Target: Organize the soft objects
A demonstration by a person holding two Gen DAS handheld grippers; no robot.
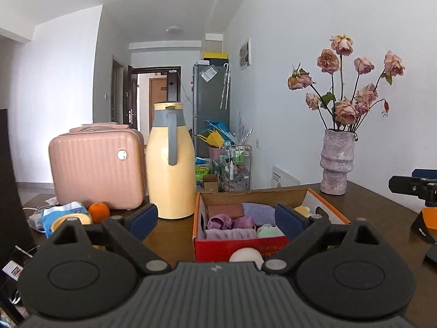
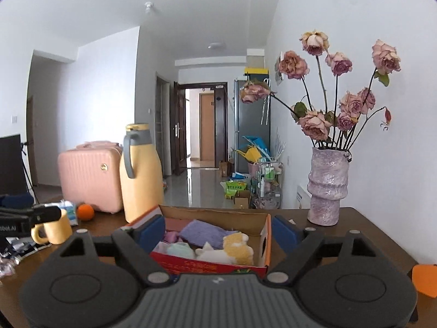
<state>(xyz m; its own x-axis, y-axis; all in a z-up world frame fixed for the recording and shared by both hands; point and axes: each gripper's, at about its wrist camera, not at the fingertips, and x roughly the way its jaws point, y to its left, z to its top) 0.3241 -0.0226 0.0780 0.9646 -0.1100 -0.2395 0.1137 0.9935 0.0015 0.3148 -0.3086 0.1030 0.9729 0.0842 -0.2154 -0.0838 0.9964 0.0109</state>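
Observation:
A red and orange cardboard box [image 1: 240, 246] stands open on the dark table, straight ahead of both grippers. Inside lie folded soft items: a purple towel [image 1: 259, 213], lilac cloth [image 1: 218, 222], a mint piece [image 1: 269, 231] and a brownish-pink piece [image 1: 225, 209]. In the right wrist view the box [image 2: 207, 266] also holds a yellow and white plush toy [image 2: 235, 247] beside the purple towel [image 2: 202, 232]. A white round object [image 1: 244, 255] sits in front of the box. My left gripper [image 1: 217, 218] and right gripper [image 2: 218, 231] stand open and empty, just short of the box.
A yellow thermos jug [image 1: 170, 164] and a pink case [image 1: 97, 166] stand at the left, with an orange [image 1: 98, 211] and a tissue pack [image 1: 65, 213]. A vase of dried roses [image 1: 337, 161] stands at the right by the wall. A yellow mug [image 2: 56, 229] sits at the left.

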